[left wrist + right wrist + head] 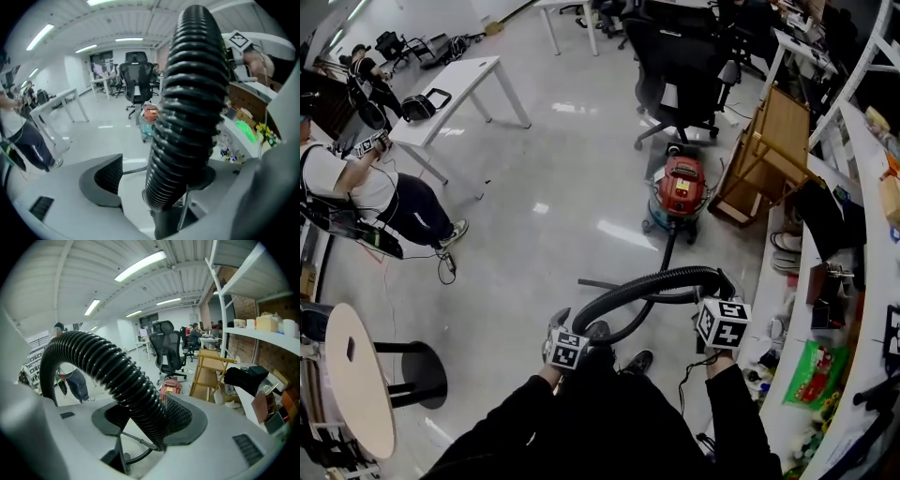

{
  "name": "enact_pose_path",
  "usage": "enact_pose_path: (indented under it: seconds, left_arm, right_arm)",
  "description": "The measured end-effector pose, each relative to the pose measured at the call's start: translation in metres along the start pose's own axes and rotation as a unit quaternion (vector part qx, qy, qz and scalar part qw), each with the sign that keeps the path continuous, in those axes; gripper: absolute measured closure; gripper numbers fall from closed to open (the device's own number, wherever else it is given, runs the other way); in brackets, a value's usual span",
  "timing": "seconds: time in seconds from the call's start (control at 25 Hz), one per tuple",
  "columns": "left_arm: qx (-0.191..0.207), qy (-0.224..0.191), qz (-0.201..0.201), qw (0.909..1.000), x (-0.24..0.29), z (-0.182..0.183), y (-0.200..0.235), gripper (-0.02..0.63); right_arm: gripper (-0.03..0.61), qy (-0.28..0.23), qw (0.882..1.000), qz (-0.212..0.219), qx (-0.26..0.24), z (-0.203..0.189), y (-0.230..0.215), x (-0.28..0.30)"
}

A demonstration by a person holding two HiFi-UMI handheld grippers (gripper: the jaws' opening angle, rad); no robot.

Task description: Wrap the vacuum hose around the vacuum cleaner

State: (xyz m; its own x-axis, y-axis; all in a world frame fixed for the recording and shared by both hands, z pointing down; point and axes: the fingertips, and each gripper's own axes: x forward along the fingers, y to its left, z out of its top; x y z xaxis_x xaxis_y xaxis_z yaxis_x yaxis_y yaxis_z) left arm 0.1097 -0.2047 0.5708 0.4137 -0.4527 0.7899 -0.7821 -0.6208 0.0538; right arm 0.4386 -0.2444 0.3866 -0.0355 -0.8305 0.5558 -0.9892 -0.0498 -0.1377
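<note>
The right gripper [717, 292] has its jaws clamped on the vacuum hose [647, 284]. The left gripper [579, 326] has its jaws wide around the hose, not pressing it. The vacuum cleaner [679, 187] stands ahead, nearer the right.

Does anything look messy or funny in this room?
Yes. The black hose isn't wound around the red vacuum cleaner; it trails across the floor, then arches up to the right hand-held gripper, which clamps it.

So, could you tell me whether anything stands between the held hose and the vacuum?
Nothing visible does: from the held hose to the vacuum there is only floor and the hose's own run. A chair stands beyond.
</note>
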Motion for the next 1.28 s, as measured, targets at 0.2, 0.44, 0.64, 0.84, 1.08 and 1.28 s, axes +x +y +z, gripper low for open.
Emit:
enact_pose_path:
  seconds: [0.2, 0.44, 0.64, 0.84, 1.08, 1.28]
  left_arm:
    - [-0.114, -0.048, 0.019, 0.9921, 0.033, 0.05, 0.05, 0.368]
    - [-0.017, -0.101, -0.007, 0.9948, 0.06, 0.177, 0.083, 0.379]
    - [0.102, -0.145, -0.034, 0.9836, 0.078, 0.28, 0.1, 0.387]
    - [0.162, -0.183, -0.081, 0.9664, 0.09, 0.342, 0.1, 0.387]
    - [0.273, -0.267, -0.084, 0.9202, 0.069, 0.412, 0.087, 0.431]
    - [0.367, -0.286, -0.095, 0.8799, 0.069, 0.443, 0.063, 0.476]
  right_arm:
    - [0.356, 0.024, 0.999, -0.028, 0.026, -0.008, -0.021, 0.005]
    - [0.356, 0.068, 0.989, -0.065, 0.116, -0.024, -0.051, 0.025]
    - [0.356, 0.124, 0.973, -0.083, 0.174, -0.049, -0.066, 0.042]
    - [0.356, 0.192, 0.959, -0.071, 0.198, -0.087, -0.057, 0.073]
    - [0.364, 0.255, 0.953, -0.023, 0.164, -0.109, -0.031, 0.105]
    - [0.27, 0.284, 0.946, -0.064, 0.14, -0.126, -0.037, 0.108]
